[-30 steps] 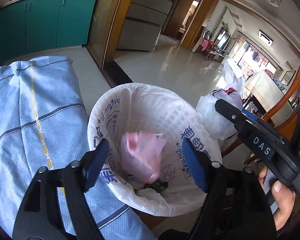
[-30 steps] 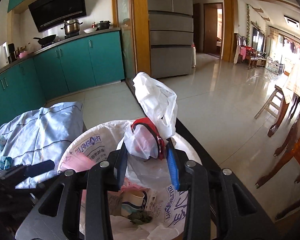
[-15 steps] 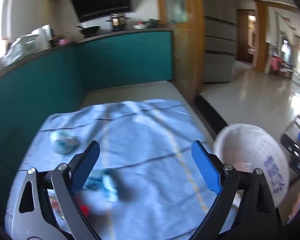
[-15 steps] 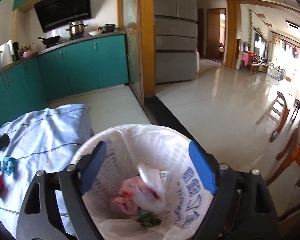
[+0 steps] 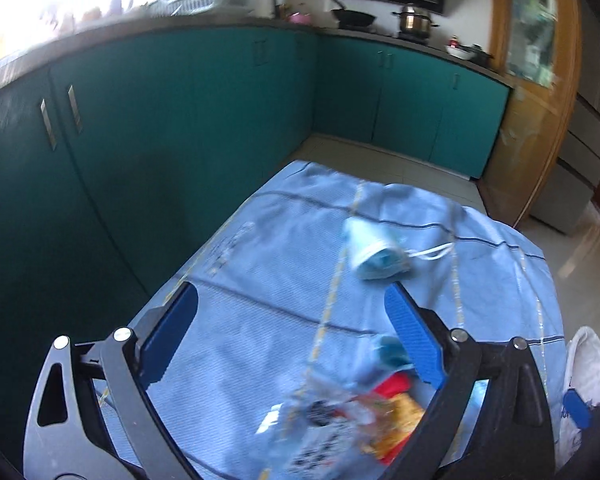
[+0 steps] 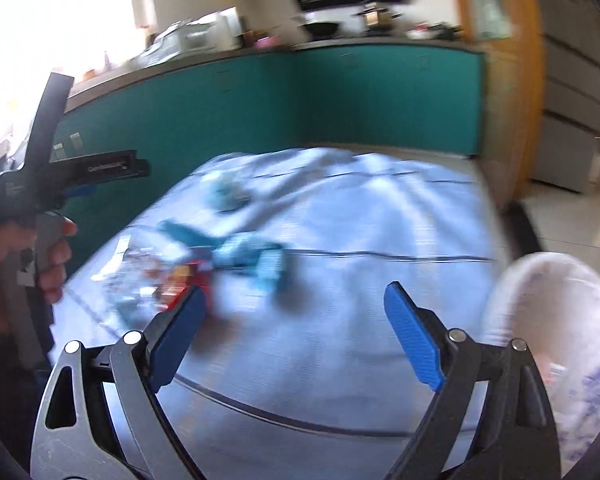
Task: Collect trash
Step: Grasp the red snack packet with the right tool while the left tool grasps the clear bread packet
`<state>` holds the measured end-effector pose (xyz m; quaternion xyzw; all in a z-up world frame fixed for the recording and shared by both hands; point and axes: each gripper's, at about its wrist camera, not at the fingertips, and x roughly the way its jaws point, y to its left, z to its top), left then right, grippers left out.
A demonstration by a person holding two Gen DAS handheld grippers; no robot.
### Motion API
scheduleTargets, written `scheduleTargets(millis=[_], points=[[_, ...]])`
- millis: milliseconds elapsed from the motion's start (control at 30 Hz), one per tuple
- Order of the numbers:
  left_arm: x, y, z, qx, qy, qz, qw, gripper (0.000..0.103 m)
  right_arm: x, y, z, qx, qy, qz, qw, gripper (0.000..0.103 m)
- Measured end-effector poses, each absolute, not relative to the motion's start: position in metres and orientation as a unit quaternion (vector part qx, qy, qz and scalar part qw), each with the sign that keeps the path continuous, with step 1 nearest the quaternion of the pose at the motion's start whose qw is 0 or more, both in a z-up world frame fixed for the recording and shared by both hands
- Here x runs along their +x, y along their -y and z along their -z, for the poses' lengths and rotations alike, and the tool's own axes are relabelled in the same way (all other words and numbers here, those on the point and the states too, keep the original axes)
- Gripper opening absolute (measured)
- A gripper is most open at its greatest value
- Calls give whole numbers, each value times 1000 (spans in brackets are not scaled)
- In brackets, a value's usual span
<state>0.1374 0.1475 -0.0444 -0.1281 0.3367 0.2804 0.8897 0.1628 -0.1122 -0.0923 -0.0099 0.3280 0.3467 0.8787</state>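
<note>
My left gripper [image 5: 292, 336] hovers open and empty over a light blue cloth [image 5: 260, 280]. On the cloth lie a crumpled face mask [image 5: 374, 256], a small blue scrap [image 5: 390, 350] by the right finger, and a clear and red-yellow wrapper pile [image 5: 340, 412] low between the fingers. My right gripper [image 6: 296, 332] is also open and empty above the cloth [image 6: 340, 240]. The blurred wrapper pile [image 6: 160, 276] and blue scraps [image 6: 252, 258] lie ahead of it on the left, the mask [image 6: 224, 196] farther back. The white-lined trash bin [image 6: 552, 320] stands at the right.
Teal kitchen cabinets [image 5: 180, 140] run along the left and back, close to the cloth's left edge. A hand [image 6: 20, 252] holds the left gripper's handle [image 6: 80, 168] at the left of the right wrist view. The bin's rim [image 5: 584, 364] sits off the cloth's right edge. Tiled floor lies beyond.
Both grippers swung left from above the bin to over the cloth. The right gripper let go of its white bag, which dropped into the bin, and both opened wide.
</note>
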Motion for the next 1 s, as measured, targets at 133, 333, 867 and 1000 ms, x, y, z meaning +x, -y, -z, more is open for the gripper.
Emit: scheduleTargets(millis=[133, 333, 867, 1000], points=[[113, -185, 60, -179, -352, -285, 874, 95, 159, 60, 94, -36, -328, -390, 860, 89], [98, -200, 71, -202, -360, -287, 865, 95, 151, 6, 115, -102, -355, -397, 840, 88], [115, -145, 83, -121, -424, -116, 890, 98, 170, 85, 109, -71, -377, -331, 862, 37], [110, -124, 96, -57, -449, -97, 886, 99, 182, 124, 113, -56, -398, -278, 873, 38]])
